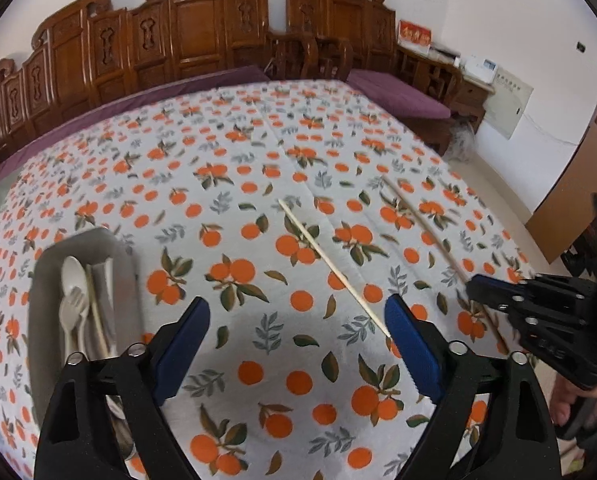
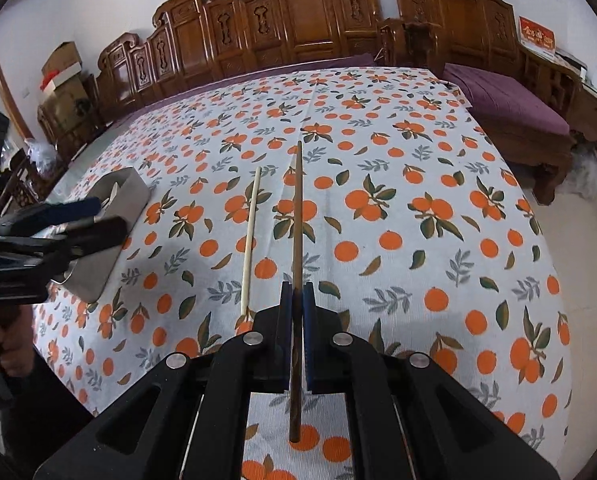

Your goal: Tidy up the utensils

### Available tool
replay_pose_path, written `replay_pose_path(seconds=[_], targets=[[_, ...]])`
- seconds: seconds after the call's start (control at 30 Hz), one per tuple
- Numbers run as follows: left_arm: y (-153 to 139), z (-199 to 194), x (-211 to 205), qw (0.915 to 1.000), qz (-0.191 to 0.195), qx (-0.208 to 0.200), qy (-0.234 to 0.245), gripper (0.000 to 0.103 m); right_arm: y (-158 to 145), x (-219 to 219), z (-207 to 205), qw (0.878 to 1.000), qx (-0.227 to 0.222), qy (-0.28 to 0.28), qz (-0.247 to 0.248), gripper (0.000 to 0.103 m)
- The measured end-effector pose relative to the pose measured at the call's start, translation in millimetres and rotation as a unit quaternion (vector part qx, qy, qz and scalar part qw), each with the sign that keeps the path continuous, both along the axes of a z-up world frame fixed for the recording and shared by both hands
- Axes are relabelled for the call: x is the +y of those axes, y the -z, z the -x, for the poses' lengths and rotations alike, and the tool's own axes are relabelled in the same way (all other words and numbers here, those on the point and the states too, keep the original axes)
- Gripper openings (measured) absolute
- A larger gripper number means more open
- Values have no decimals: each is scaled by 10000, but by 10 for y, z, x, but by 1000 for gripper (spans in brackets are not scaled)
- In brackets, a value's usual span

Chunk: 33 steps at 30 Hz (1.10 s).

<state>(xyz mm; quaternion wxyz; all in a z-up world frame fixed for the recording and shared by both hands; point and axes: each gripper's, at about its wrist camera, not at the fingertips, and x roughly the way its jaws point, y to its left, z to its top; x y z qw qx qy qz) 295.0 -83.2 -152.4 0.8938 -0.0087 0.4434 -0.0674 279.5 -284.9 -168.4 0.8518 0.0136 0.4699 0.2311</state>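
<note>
Blue ribbed pads of the left gripper (image 1: 296,354) stand apart over the orange-print cloth (image 1: 226,184); pale chopstick (image 1: 330,266) just ahead, grey tray (image 1: 44,320) showing plastic cutlery. Right view: right gripper (image 2: 297,334) clamps a brown chopstick (image 2: 297,216).

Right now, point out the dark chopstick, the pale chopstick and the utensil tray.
dark chopstick (image 2: 297,216), right wrist view, mid-shaft ahead of the jaws
pale chopstick (image 1: 330,266), left wrist view, mid-shaft on the cloth
utensil tray (image 1: 128,276), left wrist view, right wall
</note>
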Motion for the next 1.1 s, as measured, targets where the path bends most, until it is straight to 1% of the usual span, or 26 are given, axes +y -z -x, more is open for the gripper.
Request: replay_pose_path(seconds=[0.17,0.23,0.3,0.33,0.4,0.47,0.6,0.63,0.7,0.9,0.97,1.03,1.1], targets=[[206,-189,-124,9997,86,214,-63,74,27,-59,25,10000,-12,20,28,6],[276,-262,-178,9994,173,288,-111,72,61,-86,15,10000,40,39,20,6],[349,-322,-252,9991,169,357,-128,70,98,-108,-2,9999,86,63,17,6],[409,-355,-291,9989,181,400,-137,66,123,-123,-7,9999,130,78,-6,6],[510,-397,-331,9982,222,507,-209,63,165,-139,-17,9998,187,98,6,6],[589,-432,-369,9976,247,594,-251,56,191,-150,-23,9997,208,99,27,6],[724,-485,-451,9970,158,702,-284,52,229,-189,-42,9994,284,183,-37,6],[725,-485,-472,9976,94,629,-284,52,240,-194,-51,9994,290,187,-29,6],[732,-505,-508,9978,49,606,-251,51,259,-196,-52,9994,295,195,8,6],[746,-545,-559,9977,-324,553,-237,33,269,-188,-52,9994,308,184,30,6],[746,-533,-556,9976,-422,518,-177,9,265,-184,-49,9994,302,187,40,6],[745,-485,-509,9979,-368,519,-105,5,272,-181,-52,9993,317,207,49,6],[742,-435,-459,9980,-313,544,-104,4,275,-173,-52,9993,320,190,55,6]])
